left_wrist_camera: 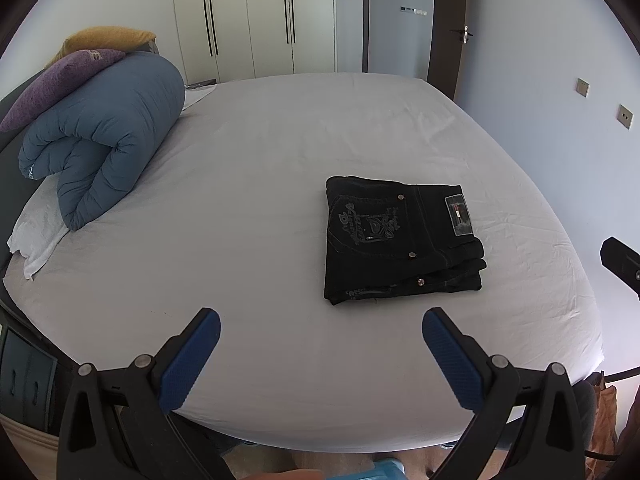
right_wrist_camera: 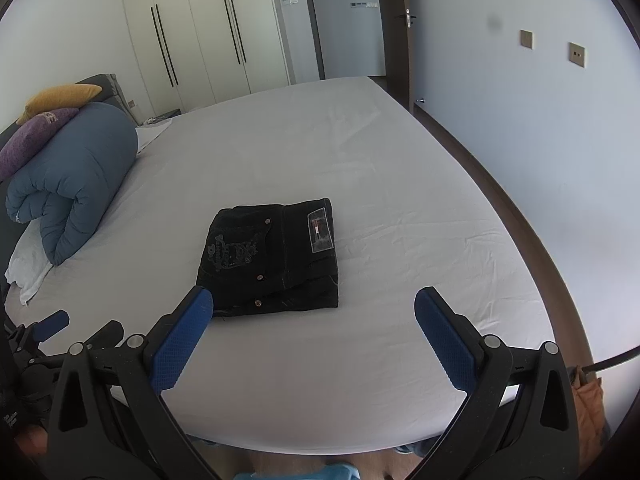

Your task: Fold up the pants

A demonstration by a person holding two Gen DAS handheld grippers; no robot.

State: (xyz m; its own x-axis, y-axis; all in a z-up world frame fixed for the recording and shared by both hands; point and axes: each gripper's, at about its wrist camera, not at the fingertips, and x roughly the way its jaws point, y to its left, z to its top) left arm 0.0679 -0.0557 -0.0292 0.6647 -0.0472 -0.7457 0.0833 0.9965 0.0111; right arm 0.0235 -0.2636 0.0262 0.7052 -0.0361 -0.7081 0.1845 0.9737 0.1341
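Your left tongs [left_wrist_camera: 321, 320] stand wide apart, blue pads [left_wrist_camera: 188, 360] facing each other with nothing between them, held over the near edge of the bed [left_wrist_camera: 248, 184]. Your right tongs [right_wrist_camera: 314, 304] are likewise spread wide and hold nothing; the left pad [right_wrist_camera: 182, 340] overlaps the near left corner of the pants in that view, though contact cannot be judged. The black pants [left_wrist_camera: 400, 240] lie folded into a compact rectangle on the white sheet, at about 1 o'clock from the left tongs and at 12 o'clock, just ahead, from the right tongs [right_wrist_camera: 272, 256]; the waistband label [left_wrist_camera: 459, 216] faces up on the right side of the stack. A rolled blue duvet [left_wrist_camera: 100, 144] sits at 10 o'clock, well apart from the pants, with a purple pillow [left_wrist_camera: 52, 84] and a mustard pillow [left_wrist_camera: 108, 38] stacked against it. Wardrobe doors [left_wrist_camera: 248, 16] stand beyond the bed at 12 o'clock.
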